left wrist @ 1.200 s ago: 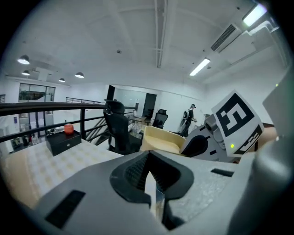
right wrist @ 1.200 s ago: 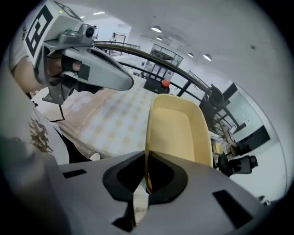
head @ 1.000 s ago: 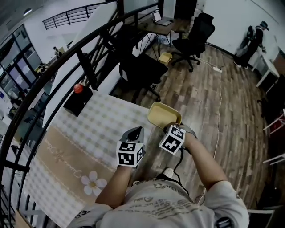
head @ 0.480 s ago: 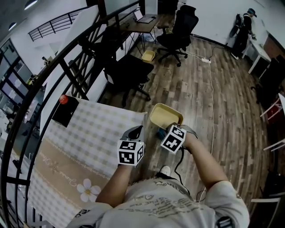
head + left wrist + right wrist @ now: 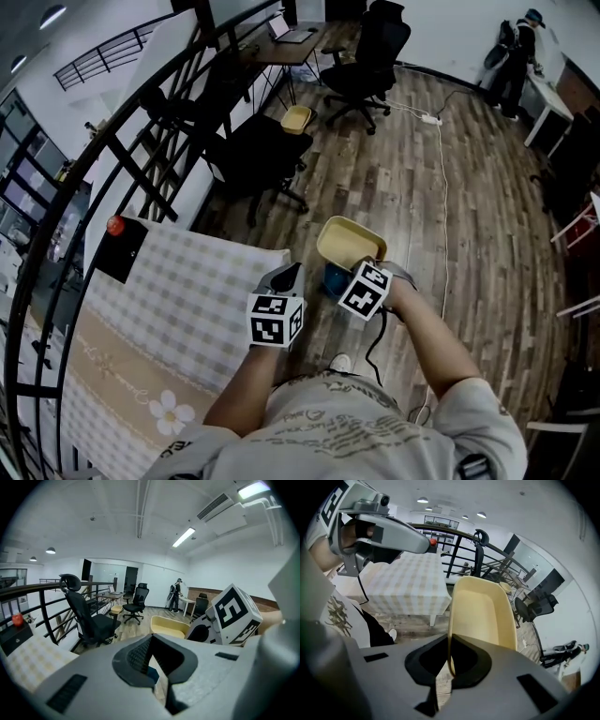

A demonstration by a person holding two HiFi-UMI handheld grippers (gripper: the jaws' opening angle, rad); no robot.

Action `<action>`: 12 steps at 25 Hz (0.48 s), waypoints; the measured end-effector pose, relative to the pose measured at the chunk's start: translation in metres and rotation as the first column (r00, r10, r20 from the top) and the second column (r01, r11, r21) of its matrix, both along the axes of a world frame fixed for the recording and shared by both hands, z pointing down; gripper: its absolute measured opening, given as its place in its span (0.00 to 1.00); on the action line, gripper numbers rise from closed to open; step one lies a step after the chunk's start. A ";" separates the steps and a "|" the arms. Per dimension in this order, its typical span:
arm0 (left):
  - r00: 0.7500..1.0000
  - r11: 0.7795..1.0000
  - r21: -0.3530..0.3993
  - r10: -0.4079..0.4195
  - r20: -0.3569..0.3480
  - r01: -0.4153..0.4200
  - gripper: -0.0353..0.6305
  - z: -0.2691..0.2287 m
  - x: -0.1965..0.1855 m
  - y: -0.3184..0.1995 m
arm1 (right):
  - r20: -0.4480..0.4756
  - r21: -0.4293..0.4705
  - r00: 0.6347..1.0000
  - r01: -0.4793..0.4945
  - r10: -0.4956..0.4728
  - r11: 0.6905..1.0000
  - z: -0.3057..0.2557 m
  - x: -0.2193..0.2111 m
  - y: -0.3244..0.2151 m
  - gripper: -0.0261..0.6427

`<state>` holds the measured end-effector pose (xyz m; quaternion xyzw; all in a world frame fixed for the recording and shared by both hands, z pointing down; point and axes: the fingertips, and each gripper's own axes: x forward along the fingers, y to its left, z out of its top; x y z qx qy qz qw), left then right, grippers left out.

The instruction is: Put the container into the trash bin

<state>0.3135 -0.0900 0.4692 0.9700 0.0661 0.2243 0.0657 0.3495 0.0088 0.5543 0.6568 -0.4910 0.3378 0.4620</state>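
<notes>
The right gripper (image 5: 449,666) is clamped on the rim of the yellow container (image 5: 485,609), holding it in the air over the wooden floor (image 5: 431,187), just past the checked surface (image 5: 178,291). Beside it, the left gripper (image 5: 153,673) is closed and empty.

A checked-cloth table (image 5: 187,291) stands on wood-plank floor (image 5: 469,216). A black railing (image 5: 122,150) runs beside it; beyond it a black office chair (image 5: 253,155), farther a desk (image 5: 291,42) by a white wall (image 5: 459,37).
</notes>
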 end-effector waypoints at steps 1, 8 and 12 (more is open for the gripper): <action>1.000 1.000 0.000 -0.003 0.002 0.003 0.06 0.001 0.007 0.003 | 0.004 -0.001 1.000 -0.005 0.005 1.000 0.002 0.008 0.004 0.05; 0.999 1.000 -0.009 -0.007 0.044 0.007 0.06 0.020 0.046 0.019 | 0.045 -0.026 0.999 -0.026 0.027 0.999 0.029 0.047 0.023 0.05; 0.997 0.999 -0.028 0.030 0.072 -0.028 0.06 0.034 0.064 0.022 | 0.086 -0.052 0.994 -0.063 0.068 0.997 0.052 0.054 0.029 0.05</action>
